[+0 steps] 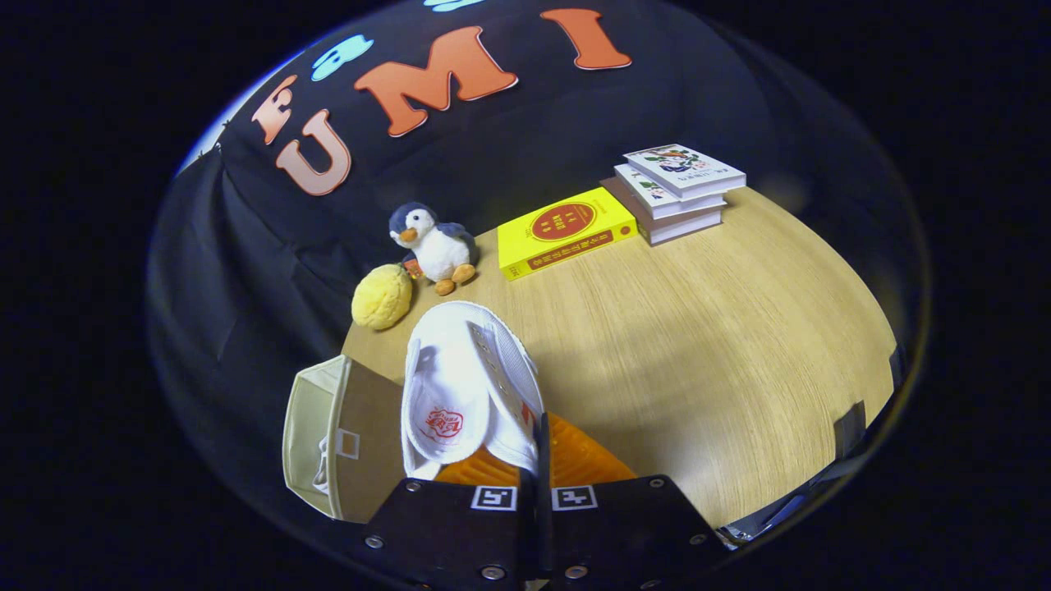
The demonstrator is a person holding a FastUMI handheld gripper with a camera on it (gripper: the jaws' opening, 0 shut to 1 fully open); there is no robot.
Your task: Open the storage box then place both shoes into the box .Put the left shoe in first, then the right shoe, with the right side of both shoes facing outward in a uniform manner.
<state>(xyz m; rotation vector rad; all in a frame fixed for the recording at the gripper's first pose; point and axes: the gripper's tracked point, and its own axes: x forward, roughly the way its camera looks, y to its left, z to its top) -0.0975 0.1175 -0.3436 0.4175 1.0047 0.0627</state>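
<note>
Closed fingers of the hand-held gripper (538,460) are pinching the side wall of a white canvas shoe (468,390), holding it above the wooden table (698,345), just beside the beige fabric storage box (328,435); a penguin plush (431,245) is sitting beyond.

Plush penguin (433,245), yellow ball (382,297), books (677,190) on table (698,345)

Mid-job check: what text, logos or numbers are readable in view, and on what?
Red stamp on the white shoe insole: too blurred to read.
Yellow book cover: print too small.
Stacked books: cover print too small.
Gripper, fingers shut on the shoe's side: square markers, no words.
</note>
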